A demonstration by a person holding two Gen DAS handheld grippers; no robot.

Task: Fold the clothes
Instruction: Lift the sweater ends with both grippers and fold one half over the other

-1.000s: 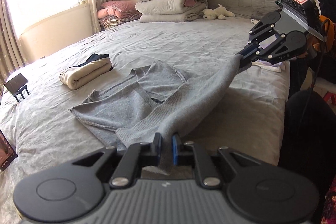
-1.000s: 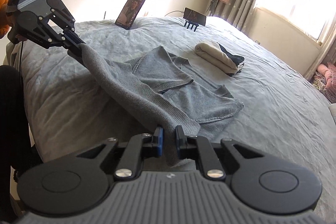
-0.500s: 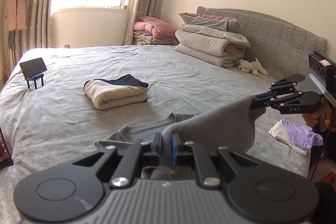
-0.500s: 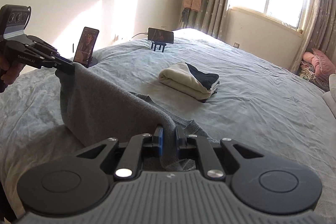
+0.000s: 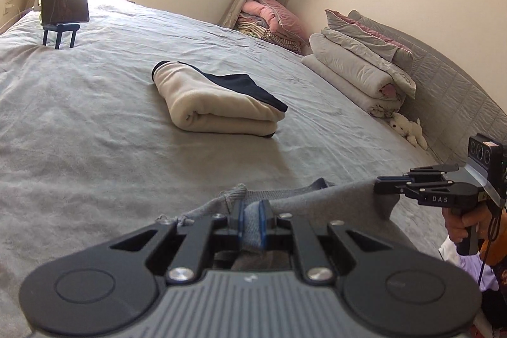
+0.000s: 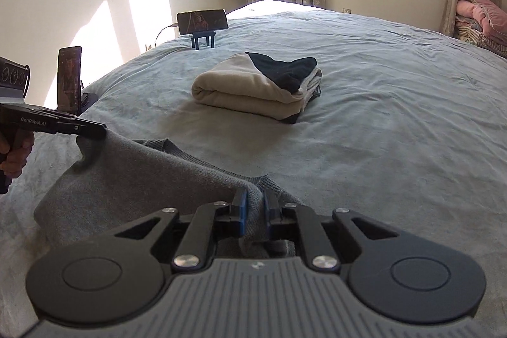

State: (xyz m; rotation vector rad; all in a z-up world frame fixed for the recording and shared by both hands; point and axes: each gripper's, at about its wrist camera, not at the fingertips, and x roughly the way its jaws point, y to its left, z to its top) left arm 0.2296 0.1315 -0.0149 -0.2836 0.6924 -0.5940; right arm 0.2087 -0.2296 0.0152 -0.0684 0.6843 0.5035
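A grey knit sweater lies on the bed, its near edge stretched between both grippers. My left gripper is shut on a bunch of the grey knit, and in the right wrist view it shows at the left edge, clamped on the sweater's corner. My right gripper is shut on the same edge farther along; in the left wrist view it sits at the right, pinching the cloth. The sweater folds over itself toward the bed's middle; most of its body is hidden under the lifted edge.
A folded cream and navy garment lies mid-bed beyond the sweater. Two phones on stands sit near the far edge. Stacked quilts and pillows and a white plush toy line the headboard.
Both grippers have swung across the bed and dropped lower, carrying the sweater's edge over its body. The long stretched span between them is now a shorter, folded fold. Both grips held.
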